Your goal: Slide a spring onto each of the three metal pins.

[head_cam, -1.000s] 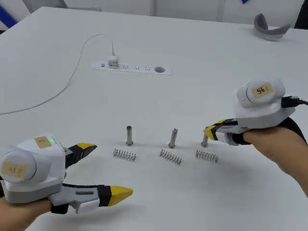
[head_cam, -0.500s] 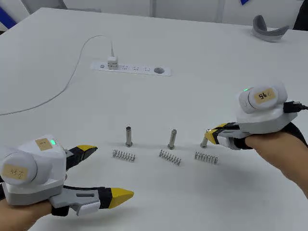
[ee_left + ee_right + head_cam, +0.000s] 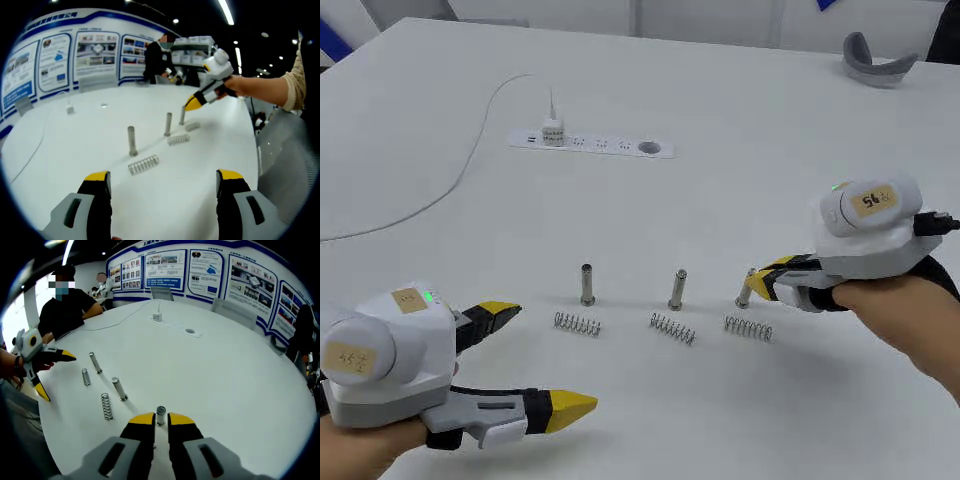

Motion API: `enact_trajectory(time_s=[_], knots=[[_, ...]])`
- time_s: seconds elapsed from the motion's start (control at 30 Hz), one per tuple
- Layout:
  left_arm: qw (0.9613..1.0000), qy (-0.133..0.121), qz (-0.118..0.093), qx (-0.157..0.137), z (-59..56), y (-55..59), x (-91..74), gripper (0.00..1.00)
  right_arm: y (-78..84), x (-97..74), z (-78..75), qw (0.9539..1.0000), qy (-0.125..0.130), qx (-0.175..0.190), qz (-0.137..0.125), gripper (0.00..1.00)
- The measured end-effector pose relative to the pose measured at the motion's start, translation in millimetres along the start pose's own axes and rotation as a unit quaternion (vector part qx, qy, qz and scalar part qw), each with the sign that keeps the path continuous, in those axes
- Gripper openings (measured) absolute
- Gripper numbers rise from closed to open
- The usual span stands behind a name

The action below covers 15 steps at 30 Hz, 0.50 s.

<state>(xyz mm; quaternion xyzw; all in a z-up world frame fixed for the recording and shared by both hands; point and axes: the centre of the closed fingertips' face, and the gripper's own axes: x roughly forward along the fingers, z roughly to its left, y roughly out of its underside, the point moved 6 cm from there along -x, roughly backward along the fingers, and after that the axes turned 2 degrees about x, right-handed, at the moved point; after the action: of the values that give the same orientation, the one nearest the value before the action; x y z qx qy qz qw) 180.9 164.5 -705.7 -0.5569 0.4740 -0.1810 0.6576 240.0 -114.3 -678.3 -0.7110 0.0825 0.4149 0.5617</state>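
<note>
The table (image 3: pixel 720 100) holds everything. The left gripper (image 3: pixel 552 355) stays wide open and empty, well apart from the pins (image 3: pixel 678 288). The right gripper (image 3: pixel 753 282) has sunk slightly within the last second, keeping to the right pin (image 3: pixel 160 415). The springs (image 3: pixel 673 327) lie unmoved beside the pins, so none is on yet. The right gripper view shows what the head view hides: jaws nearly together, apparently pinching that pin's top.

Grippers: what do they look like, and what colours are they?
Both the left gripper and the right gripper have white-grey bodies, black jaws with yellow tips, a green light, and a round white knob with a tan sticker of handwritten numbers. A black cable leaves the right one. A beige sleeve shows on that arm.
</note>
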Motion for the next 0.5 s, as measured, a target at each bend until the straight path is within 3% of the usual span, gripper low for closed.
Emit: enact_trajectory(time_s=[0.37, 0.5], knots=[[1.0, 0.002, -0.001, 0.001, 0.6, -1.4, 1.5, 0.88, 10.6, -8.2, -4.3, 1.0, -0.003, -0.007, 0.006, 0.12], [1.0, 0.002, -0.001, 0.001, -0.2, -1.1, 1.5, 0.88, 14.3, -8.7, -3.1, 0.9998, -0.015, -0.013, 0.01, 0.12]])
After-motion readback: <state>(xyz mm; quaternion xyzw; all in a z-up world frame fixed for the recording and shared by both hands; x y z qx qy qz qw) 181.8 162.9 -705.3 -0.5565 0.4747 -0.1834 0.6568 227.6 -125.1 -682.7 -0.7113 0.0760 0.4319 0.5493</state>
